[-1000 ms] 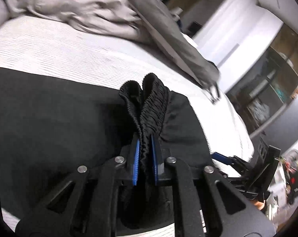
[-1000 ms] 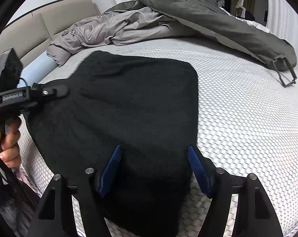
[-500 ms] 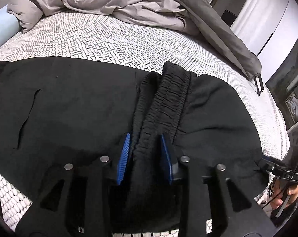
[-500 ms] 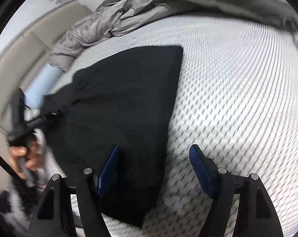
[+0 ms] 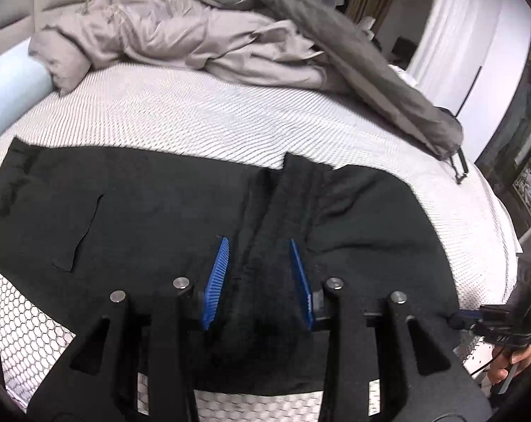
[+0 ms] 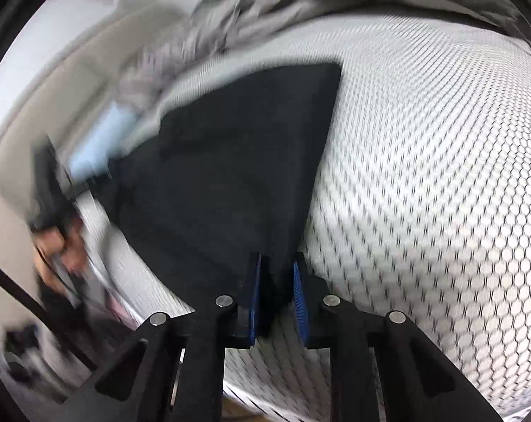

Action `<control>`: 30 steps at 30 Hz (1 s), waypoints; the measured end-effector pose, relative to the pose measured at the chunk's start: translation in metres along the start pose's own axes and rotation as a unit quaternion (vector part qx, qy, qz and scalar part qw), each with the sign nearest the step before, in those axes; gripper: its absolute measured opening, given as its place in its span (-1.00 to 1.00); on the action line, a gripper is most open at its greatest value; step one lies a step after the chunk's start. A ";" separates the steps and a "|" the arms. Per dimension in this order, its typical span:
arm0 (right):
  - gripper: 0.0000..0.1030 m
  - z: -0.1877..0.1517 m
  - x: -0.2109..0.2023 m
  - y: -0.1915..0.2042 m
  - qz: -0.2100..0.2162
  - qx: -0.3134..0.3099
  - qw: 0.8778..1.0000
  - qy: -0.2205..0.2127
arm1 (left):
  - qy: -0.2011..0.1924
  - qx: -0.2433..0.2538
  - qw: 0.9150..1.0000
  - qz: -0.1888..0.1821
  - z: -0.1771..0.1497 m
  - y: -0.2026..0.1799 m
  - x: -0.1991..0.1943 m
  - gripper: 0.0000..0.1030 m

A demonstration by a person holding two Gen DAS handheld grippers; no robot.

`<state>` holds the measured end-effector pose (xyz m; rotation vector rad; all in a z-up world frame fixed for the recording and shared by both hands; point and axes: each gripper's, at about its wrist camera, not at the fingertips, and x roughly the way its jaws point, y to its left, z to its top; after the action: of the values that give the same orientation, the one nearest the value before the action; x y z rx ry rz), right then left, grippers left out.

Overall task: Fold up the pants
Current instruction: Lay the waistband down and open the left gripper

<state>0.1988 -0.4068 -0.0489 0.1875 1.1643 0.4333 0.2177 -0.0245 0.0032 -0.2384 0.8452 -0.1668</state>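
Note:
Black pants [image 5: 142,211] lie spread across the white honeycomb mattress [image 5: 195,116], with a gathered waistband ridge [image 5: 293,193] running toward me. My left gripper [image 5: 258,277] straddles the near end of that ridge. Its jaws are opening and the blue pads stand off the cloth. In the right wrist view, which is blurred, the pants [image 6: 230,176] narrow to a near corner at the bed's front edge. My right gripper [image 6: 276,292] is closing there, with the corner pinched between its pads. The left tool [image 6: 51,190] and its hand [image 6: 54,249] appear at the far left.
A crumpled grey duvet [image 5: 195,42] and a dark grey cover [image 5: 371,70] are piled at the back of the bed. A light blue bolster [image 5: 8,95] lies at the left against the headboard. The mattress edge runs just below both grippers.
The left jaws let go of the waistband and spread, and the view pulled back. The right gripper slid to the pants' near corner and its wide jaws closed onto it.

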 end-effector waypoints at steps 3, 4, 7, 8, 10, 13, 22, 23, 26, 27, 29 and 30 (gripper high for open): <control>-0.47 -0.003 -0.010 0.006 -0.001 -0.014 1.000 -0.007 | 0.005 0.035 0.999 -0.041 -0.008 -0.043 0.002 -0.13; -0.36 -0.002 -0.016 0.005 0.002 -0.009 1.000 -0.015 | 0.012 0.051 0.997 -0.057 -0.015 -0.059 0.004 -0.10; 0.04 0.006 -0.033 -0.003 0.012 0.027 0.997 -0.066 | 0.042 0.113 0.985 -0.125 -0.037 -0.114 0.017 -0.04; 0.04 0.009 -0.034 -0.006 0.013 0.039 0.996 -0.073 | 0.046 0.124 0.981 -0.145 -0.044 -0.128 0.021 -0.04; 0.04 0.015 -0.027 -0.014 0.014 0.072 0.995 -0.070 | 0.057 0.145 0.972 -0.175 -0.059 -0.155 0.030 -0.01; 0.04 0.021 -0.012 -0.019 0.020 0.084 0.995 -0.054 | 0.104 0.189 0.963 -0.161 -0.081 -0.180 0.056 0.09; -0.39 0.060 0.034 -0.019 -0.014 0.049 0.998 -0.028 | 0.113 0.219 0.958 -0.146 -0.097 -0.185 0.060 0.12; -0.44 0.073 0.040 -0.025 -0.005 0.064 0.998 -0.025 | 0.116 0.218 0.957 -0.150 -0.097 -0.184 0.060 0.12; -0.50 0.105 0.049 -0.035 -0.016 0.069 0.997 -0.036 | 0.117 0.223 0.955 -0.159 -0.097 -0.181 0.057 0.12; -0.53 0.118 0.053 -0.039 -0.021 0.070 0.997 -0.038 | 0.116 0.227 0.954 -0.160 -0.098 -0.181 0.056 0.12; -0.57 0.144 0.062 -0.045 -0.037 0.067 0.996 -0.042 | 0.117 0.232 0.952 -0.161 -0.098 -0.181 0.056 0.12; -0.58 0.156 0.069 -0.049 -0.044 0.067 0.996 -0.043 | 0.117 0.231 0.952 -0.163 -0.099 -0.180 0.056 0.12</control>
<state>0.3752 -0.4095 -0.0636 0.2686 1.1126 0.2672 0.1703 -0.2245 -0.0506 0.0891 0.9729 -0.7054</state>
